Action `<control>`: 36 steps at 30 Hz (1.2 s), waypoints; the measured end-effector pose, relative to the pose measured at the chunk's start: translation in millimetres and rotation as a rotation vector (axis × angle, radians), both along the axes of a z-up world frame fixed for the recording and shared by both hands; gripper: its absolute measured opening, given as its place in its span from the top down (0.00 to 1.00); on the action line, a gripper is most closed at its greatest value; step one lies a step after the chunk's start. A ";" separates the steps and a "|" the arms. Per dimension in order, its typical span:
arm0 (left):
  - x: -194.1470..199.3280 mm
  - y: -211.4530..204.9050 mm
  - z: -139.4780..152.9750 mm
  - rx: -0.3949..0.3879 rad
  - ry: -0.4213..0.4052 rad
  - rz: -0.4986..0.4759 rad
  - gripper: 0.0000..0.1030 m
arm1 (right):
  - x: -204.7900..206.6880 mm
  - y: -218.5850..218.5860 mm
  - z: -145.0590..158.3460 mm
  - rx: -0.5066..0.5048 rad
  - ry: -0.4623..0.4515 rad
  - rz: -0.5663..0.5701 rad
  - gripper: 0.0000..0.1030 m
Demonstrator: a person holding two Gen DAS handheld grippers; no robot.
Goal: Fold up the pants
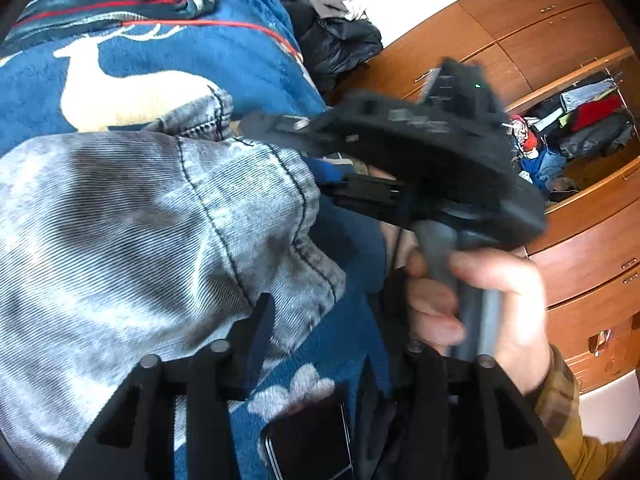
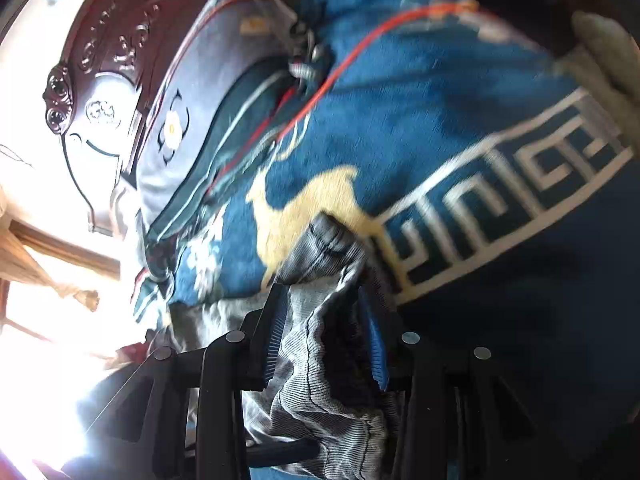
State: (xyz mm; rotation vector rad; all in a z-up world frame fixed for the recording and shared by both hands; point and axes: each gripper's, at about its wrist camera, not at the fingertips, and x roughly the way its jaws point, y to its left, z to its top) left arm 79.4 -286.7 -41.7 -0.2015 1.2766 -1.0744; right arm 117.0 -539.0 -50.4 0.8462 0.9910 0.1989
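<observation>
The grey denim pants [image 1: 152,216], thick and floppy at left of frame, want seam grips; the right gripper [image 2: 328,336] straddles a bunched fold unclenched, and the left gripper [image 1: 332,344] gapes empty.

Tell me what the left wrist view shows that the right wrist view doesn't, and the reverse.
Only the left wrist view shows the wooden drawers, the open clothes-filled compartment, a phone and the hand holding the right tongs.

Only the right wrist view shows the carved headboard, the bright window and the blanket's key-pattern border.

Both show the grey pants on the blue deer blanket.
</observation>
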 end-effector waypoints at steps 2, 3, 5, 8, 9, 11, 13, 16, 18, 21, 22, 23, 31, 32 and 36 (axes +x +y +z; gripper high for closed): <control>-4.0 7.5 -1.8 0.005 0.000 0.003 0.54 | 4.3 1.2 -3.9 -0.031 0.025 0.015 0.76; -5.3 13.0 -3.8 0.010 0.005 0.008 0.54 | 6.8 4.5 -5.3 -0.080 0.037 0.022 0.83; -4.9 20.0 -7.5 0.013 0.006 0.026 0.54 | 6.4 7.7 0.1 -0.140 0.022 0.031 0.85; -1.1 26.3 -10.2 0.024 -0.029 0.061 0.54 | -3.3 13.4 37.0 -0.287 -0.139 -0.001 0.91; 0.1 32.5 -10.0 0.030 -0.043 0.076 0.54 | -6.9 14.8 50.2 -0.346 -0.196 -0.022 0.91; 5.7 30.7 -15.5 0.055 -0.060 0.088 0.54 | -10.4 16.7 62.8 -0.417 -0.258 -0.044 0.91; 8.0 31.7 -24.3 0.095 -0.057 0.095 0.54 | -6.5 14.4 57.0 -0.392 -0.237 -0.036 0.91; 7.2 34.0 -26.8 0.094 -0.049 0.100 0.54 | 2.3 9.9 29.7 -0.282 -0.118 -0.012 0.85; 5.4 34.0 -24.4 0.094 -0.066 0.093 0.54 | 3.6 5.2 19.6 -0.253 -0.076 -0.022 0.67; 4.0 39.5 -17.9 0.097 -0.091 0.082 0.54 | 3.2 0.3 16.7 -0.218 -0.075 -0.038 0.50; 4.3 43.9 -15.2 0.101 -0.101 0.086 0.54 | 4.9 0.3 13.4 -0.205 -0.068 -0.029 0.50; 6.0 46.9 -13.9 0.106 -0.109 0.092 0.54 | 8.1 3.0 8.3 -0.189 -0.053 0.000 0.53; 21.3 72.7 -11.5 0.303 -0.328 0.166 0.54 | 12.5 36.4 40.3 -0.505 -0.128 0.044 0.92; 22.4 69.0 -14.4 0.328 -0.339 0.157 0.54 | 15.2 38.5 35.0 -0.517 -0.093 0.076 0.91; 16.4 78.0 -23.0 0.367 -0.359 0.124 0.54 | 18.1 34.8 2.6 -0.510 0.045 0.108 0.78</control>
